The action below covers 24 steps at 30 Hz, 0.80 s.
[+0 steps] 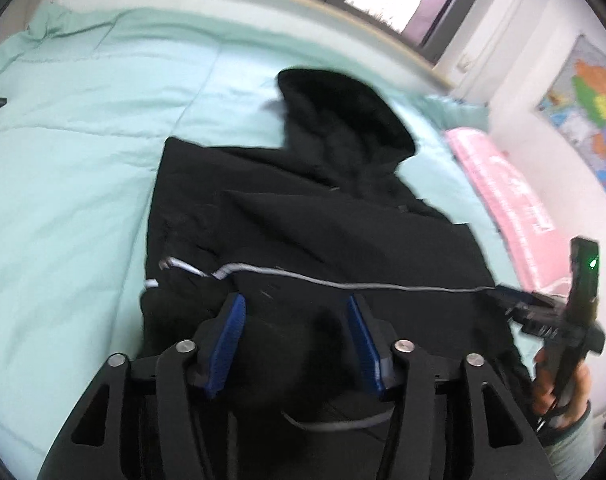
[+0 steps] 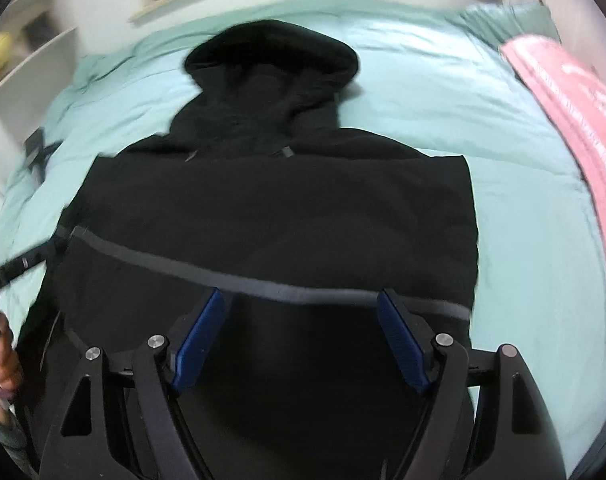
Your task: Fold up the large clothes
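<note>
A black hooded jacket lies spread on the bed with its hood toward the far side and its sides folded inward. A grey reflective strip crosses its lower part. My left gripper hovers open over the near part of the jacket, with nothing pinched between its blue pads. The right wrist view shows the same jacket, hood and strip. There my right gripper stands wide open just above the strip, holding nothing. A hand holds that right gripper at the jacket's right edge.
A mint-green duvet covers the bed all around the jacket. A folded pink blanket lies along the right side. A small black object rests at the left of the bed. White shelves stand left, and a wall map hangs right.
</note>
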{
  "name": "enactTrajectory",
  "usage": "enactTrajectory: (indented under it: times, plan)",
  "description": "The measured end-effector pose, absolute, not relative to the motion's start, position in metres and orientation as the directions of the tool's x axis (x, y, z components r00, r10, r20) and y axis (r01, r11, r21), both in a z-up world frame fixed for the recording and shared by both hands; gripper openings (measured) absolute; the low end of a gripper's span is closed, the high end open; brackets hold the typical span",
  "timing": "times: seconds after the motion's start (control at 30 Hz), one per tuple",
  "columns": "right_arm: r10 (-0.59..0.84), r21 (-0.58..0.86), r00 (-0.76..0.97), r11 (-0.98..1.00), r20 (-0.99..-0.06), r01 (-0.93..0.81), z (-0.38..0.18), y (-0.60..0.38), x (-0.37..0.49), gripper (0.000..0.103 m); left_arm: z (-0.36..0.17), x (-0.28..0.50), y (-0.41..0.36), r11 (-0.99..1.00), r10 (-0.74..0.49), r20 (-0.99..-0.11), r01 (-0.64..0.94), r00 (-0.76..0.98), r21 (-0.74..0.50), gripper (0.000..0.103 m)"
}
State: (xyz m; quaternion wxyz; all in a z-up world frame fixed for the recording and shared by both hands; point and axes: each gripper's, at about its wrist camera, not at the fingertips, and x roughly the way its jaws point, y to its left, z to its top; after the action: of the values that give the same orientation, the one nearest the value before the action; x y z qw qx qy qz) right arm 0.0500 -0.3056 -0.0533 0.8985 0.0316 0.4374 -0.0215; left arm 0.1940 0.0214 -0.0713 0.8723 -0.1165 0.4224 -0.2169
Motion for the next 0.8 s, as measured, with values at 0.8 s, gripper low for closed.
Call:
enactTrajectory:
  times: [0.8]
  plan:
    - [-0.009,0.018,0.487,0.999,-0.874,0.051,-0.106,-0.311,0.043,0.093,-0.100,0.217,0.019,0.916,-0.401,-0.789,0.212,0.465,-0.340,0.057]
